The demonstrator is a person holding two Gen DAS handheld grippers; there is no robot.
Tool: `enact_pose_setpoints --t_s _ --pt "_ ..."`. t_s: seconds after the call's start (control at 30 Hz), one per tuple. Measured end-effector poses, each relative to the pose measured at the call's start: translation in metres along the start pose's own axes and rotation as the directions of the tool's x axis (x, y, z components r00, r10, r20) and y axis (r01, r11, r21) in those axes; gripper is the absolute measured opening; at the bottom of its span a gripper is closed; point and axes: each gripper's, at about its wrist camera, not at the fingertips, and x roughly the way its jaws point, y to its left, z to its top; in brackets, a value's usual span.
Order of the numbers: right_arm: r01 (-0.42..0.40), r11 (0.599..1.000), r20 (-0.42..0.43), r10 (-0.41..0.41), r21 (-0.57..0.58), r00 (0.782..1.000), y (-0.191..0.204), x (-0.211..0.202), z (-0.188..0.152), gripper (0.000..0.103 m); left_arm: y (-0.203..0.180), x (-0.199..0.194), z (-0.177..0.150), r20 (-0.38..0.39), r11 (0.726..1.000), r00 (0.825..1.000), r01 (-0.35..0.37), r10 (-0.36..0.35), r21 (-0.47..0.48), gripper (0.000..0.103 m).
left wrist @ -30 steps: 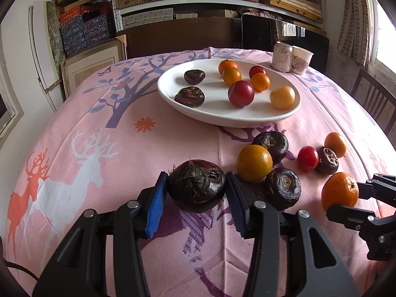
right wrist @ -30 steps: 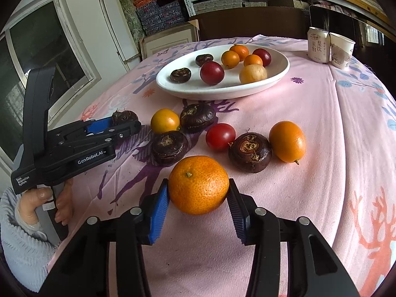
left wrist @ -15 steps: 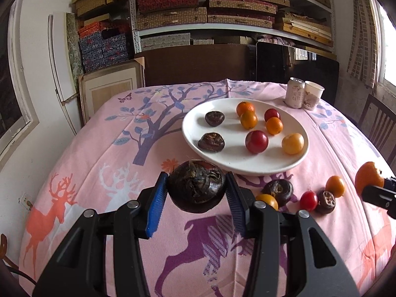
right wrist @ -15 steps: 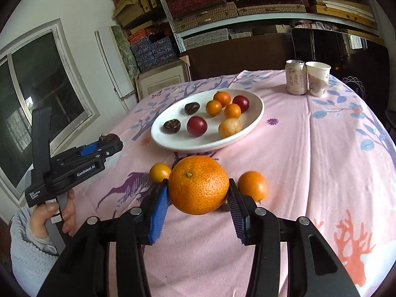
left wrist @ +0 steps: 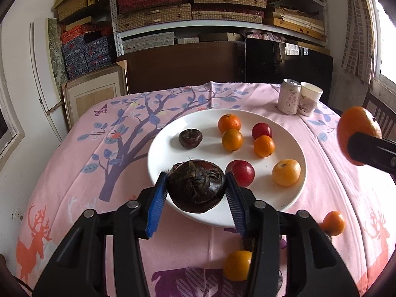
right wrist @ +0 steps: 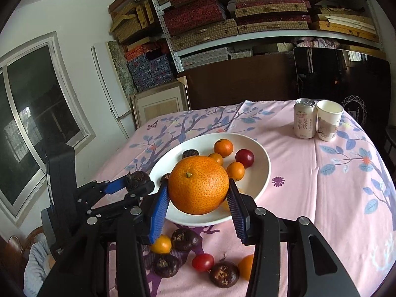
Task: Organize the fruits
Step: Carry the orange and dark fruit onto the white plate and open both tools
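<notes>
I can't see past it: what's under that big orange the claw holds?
Beneath the big round orange lies the white oval plate, holding small oranges and red and dark fruits. One yellowish fruit peeks out; anything else directly below is covered.

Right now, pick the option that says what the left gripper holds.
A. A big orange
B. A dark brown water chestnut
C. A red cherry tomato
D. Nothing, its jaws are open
B: in the left wrist view, the left gripper is shut on the dark brown water chestnut, held over the near edge of the white plate.
</notes>
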Motion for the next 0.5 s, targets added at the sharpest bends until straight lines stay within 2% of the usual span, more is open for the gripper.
enact_pose_setpoints --t_s 0.23,0.5 --pt "0.007 1.0 -0.089 -0.007 -0.004 0.996 -0.003 0.053 -0.01 0.047 -0.002 0.028 -0.002 -0.039 1.0 0.999 0.008 -0.007 0.022 0.046" --pt "0.01 0.999 -0.127 -0.014 -0.033 0.992 -0.001 0.078 -0.013 0.048 -0.002 0.046 -0.002 -0.067 1.0 0.998 0.019 -0.018 0.021 0.046"
